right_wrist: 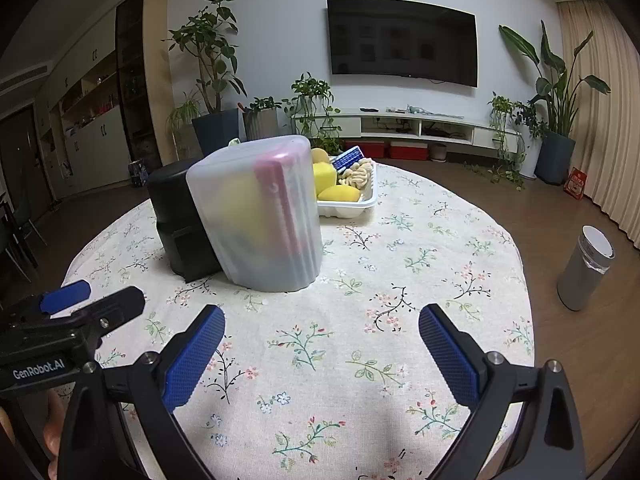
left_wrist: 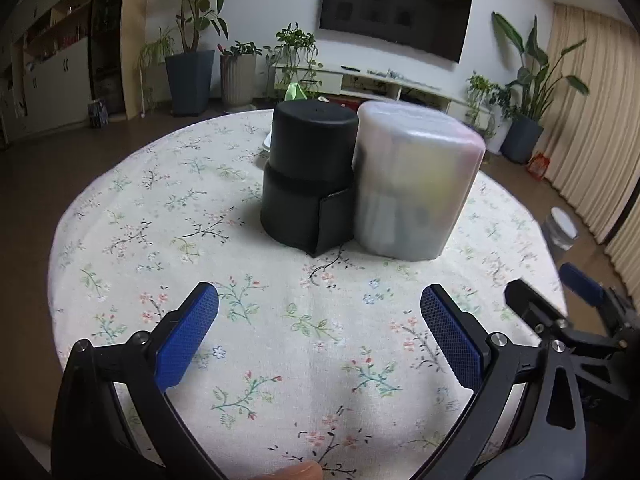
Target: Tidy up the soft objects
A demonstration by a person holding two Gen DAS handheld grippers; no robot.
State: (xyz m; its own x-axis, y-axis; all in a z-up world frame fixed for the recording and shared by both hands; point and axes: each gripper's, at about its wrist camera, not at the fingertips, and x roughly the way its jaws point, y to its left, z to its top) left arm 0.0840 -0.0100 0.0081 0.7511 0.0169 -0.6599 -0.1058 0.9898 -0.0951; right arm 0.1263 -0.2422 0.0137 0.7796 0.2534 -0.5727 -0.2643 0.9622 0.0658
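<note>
Both jaws are seen spread wide and empty: left gripper, right gripper. On the floral tablecloth, one black container is stood upright, touching one frosted translucent container, also upright, whose yellow and pink contents are blurred. Behind, one white tray is half hidden; its yellow sponges cannot be counted
</note>
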